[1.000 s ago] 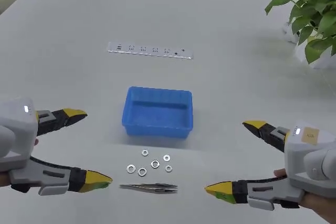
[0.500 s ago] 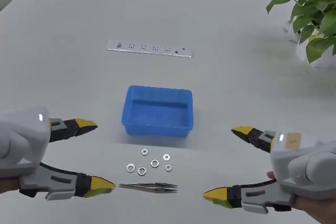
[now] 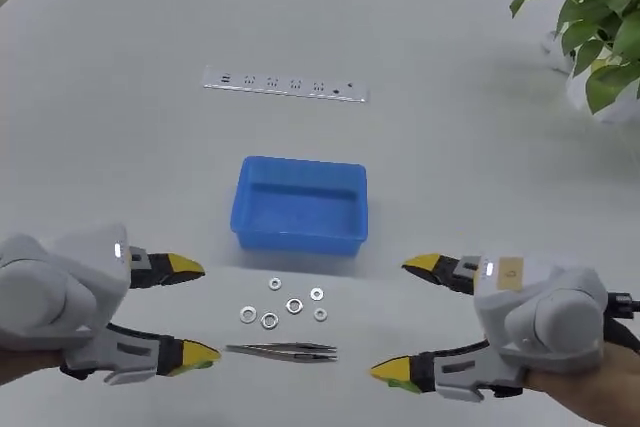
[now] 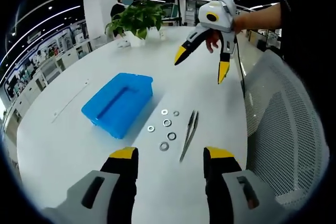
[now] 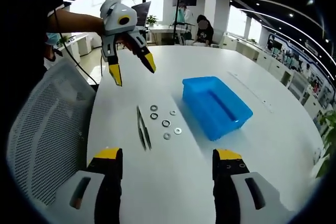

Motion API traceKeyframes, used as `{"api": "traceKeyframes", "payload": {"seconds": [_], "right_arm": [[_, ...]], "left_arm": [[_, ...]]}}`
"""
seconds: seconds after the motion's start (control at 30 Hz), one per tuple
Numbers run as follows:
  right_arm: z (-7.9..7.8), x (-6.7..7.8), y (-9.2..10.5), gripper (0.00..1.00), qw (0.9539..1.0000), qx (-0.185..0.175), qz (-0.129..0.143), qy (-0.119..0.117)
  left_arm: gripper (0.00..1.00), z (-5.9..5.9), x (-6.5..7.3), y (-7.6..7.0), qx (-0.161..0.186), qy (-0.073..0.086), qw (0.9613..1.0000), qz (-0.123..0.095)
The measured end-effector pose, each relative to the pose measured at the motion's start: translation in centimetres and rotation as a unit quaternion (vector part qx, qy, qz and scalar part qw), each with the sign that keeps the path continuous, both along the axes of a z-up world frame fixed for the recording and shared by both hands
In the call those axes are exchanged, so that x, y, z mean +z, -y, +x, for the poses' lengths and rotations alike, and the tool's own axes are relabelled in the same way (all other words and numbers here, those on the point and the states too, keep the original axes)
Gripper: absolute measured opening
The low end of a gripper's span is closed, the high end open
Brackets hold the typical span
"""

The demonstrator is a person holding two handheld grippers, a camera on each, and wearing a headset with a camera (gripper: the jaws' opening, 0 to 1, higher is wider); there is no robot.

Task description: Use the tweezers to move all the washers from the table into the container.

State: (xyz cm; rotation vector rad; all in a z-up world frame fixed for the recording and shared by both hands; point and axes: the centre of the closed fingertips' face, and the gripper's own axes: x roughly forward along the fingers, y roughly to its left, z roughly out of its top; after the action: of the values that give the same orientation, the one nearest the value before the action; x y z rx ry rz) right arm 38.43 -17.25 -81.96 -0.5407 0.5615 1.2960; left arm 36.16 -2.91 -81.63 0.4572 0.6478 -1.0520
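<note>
On the white table (image 3: 450, 147), at 6 o'clock of the blue plastic container (image 3: 300, 205), six small metal washers (image 3: 294, 306) are scattered in a loose cluster. The steel tweezers (image 3: 282, 351) are laid flat just past them, again at 6 o'clock, with the two arms seeming to part toward 3 o'clock. The left gripper (image 3: 207, 311) is held at 9 o'clock of the washers and the right gripper (image 3: 390, 319) at 3 o'clock. The fingers (image 3: 185, 267) of both are spread wide and nothing is gripped. The tweezers are judged light, thin, springy and slippery, and hard to get under as they lie flat. They are best taken across the middle of the arms, so that a squeeze closes the tips. The washers are judged tiny, flat and apt to skid, and are best nipped by an edge.
</note>
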Motion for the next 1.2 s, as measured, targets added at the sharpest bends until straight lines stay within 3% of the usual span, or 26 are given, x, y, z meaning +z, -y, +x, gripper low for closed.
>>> {"api": "traceKeyframes", "payload": {"seconds": [0.47,0.87,1.07,1.2], "right_arm": [[-1.5,-1.9,-2.1,0.50,0.9973,0.070,-0.022,0.006],[-2.2,-3.7,-3.8,0.37,0.9928,0.114,-0.039,0.007],[-2.6,-4.5,-4.5,0.31,0.9903,0.130,-0.048,0.008],[-2.9,-5.1,-5.1,0.29,0.9881,0.144,-0.054,0.005]], "left_arm": [[0.34,-0.6,-2.5,0.6,-0.043,-0.015,0.9982,0.038],[0.25,-1.1,-5.1,1.3,-0.075,-0.038,0.9946,0.061],[0.19,-0.8,-6.2,0.9,-0.088,-0.035,0.9913,0.092],[0.17,-0.8,-6.4,0.9,-0.097,-0.038,0.9897,0.099]]}}
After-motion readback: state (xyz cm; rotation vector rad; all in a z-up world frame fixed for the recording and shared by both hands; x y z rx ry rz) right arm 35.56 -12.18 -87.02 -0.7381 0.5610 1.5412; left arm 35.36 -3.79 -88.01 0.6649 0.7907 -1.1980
